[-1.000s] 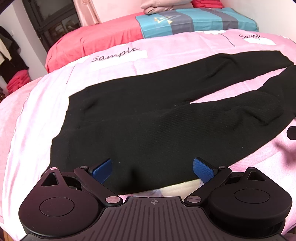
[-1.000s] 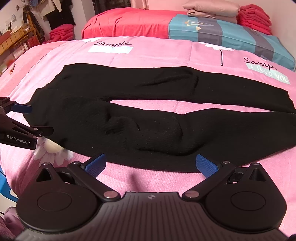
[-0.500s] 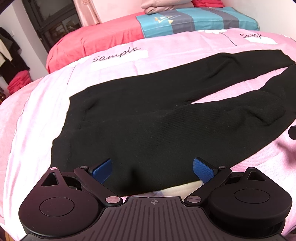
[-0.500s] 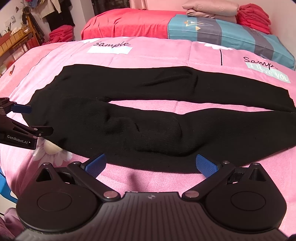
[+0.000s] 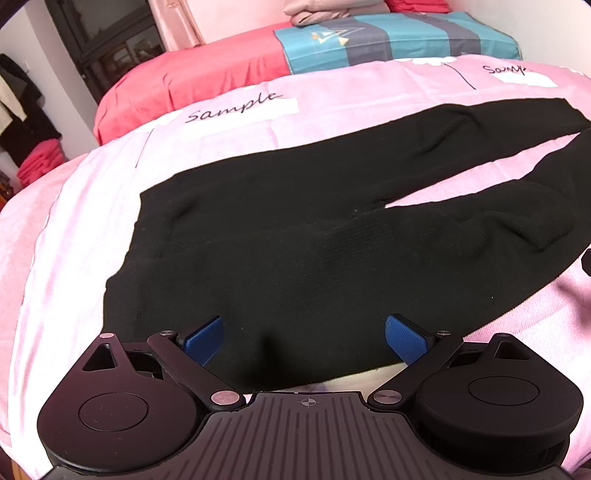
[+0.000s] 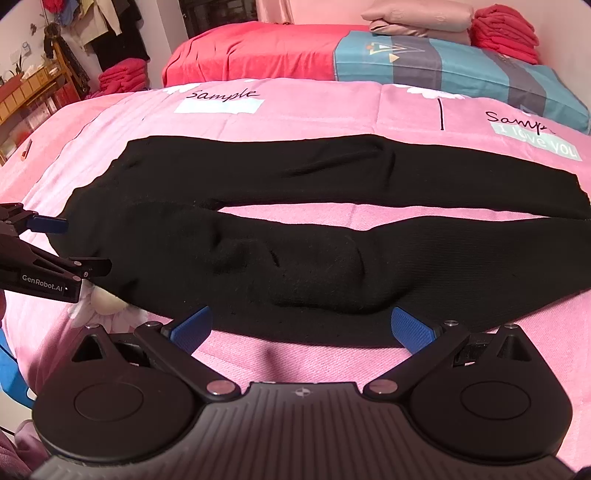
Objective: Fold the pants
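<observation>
Black pants lie spread flat on a pink bedspread, waist to the left, both legs running right with a pink gap between them. They also show in the right wrist view. My left gripper is open, its blue pads just over the near edge of the pants at the waist end. My right gripper is open at the near edge of the nearer leg, by a bunched thigh area. The left gripper also shows in the right wrist view, at the waist.
A red bed cover and a teal-grey striped blanket lie beyond the pink spread. Folded pink and red clothes are stacked at the back right. Shelves and hanging clothes stand at the left.
Both grippers have edged slightly forward toward the near edge of the pants. Both stay open and the pants have not moved.
</observation>
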`<state>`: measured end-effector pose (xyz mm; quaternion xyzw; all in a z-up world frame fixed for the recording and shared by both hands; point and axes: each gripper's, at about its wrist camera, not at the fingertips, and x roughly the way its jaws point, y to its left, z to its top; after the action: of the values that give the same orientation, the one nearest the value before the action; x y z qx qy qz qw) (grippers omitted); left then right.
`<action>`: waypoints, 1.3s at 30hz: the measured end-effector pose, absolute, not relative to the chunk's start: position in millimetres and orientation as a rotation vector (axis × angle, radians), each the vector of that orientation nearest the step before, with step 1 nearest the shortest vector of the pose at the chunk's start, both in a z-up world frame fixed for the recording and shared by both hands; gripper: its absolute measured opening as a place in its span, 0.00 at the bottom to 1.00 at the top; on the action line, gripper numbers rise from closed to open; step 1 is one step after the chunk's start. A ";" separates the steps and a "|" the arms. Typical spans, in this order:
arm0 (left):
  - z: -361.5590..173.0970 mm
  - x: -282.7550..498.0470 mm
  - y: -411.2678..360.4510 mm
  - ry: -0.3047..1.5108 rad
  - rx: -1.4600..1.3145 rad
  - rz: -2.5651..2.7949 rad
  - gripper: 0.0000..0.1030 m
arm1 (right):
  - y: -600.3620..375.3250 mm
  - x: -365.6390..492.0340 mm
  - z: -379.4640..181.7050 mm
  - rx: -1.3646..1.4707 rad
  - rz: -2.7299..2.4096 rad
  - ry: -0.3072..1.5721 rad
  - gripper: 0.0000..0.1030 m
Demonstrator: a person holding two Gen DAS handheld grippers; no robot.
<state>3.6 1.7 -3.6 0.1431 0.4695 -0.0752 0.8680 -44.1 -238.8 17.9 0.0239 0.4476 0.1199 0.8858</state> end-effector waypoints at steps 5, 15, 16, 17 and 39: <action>-3.7 5.8 0.7 0.987 0.305 -0.155 1.00 | -242.0 -44.0 18.1 0.067 0.247 0.927 1.00; -34.9 34.2 13.8 0.999 0.194 -0.132 1.00 | -317.7 -72.1 19.7 0.421 0.248 0.777 1.00; -40.4 37.5 18.2 1.015 0.181 -0.124 1.00 | -336.8 -80.4 18.2 0.474 0.197 0.738 1.00; -47.7 41.6 25.9 1.040 0.150 -0.124 1.00 | -356.0 -88.0 15.9 0.518 0.133 0.703 1.00; -54.6 42.4 33.4 1.053 0.074 -0.147 1.00 | -524.6 -82.8 -24.8 0.719 -0.482 0.443 0.12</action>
<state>42.4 33.4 -54.6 0.0354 0.5019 -0.0701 0.8613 -82.8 -524.6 -24.8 0.3454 0.2128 -0.2316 0.8842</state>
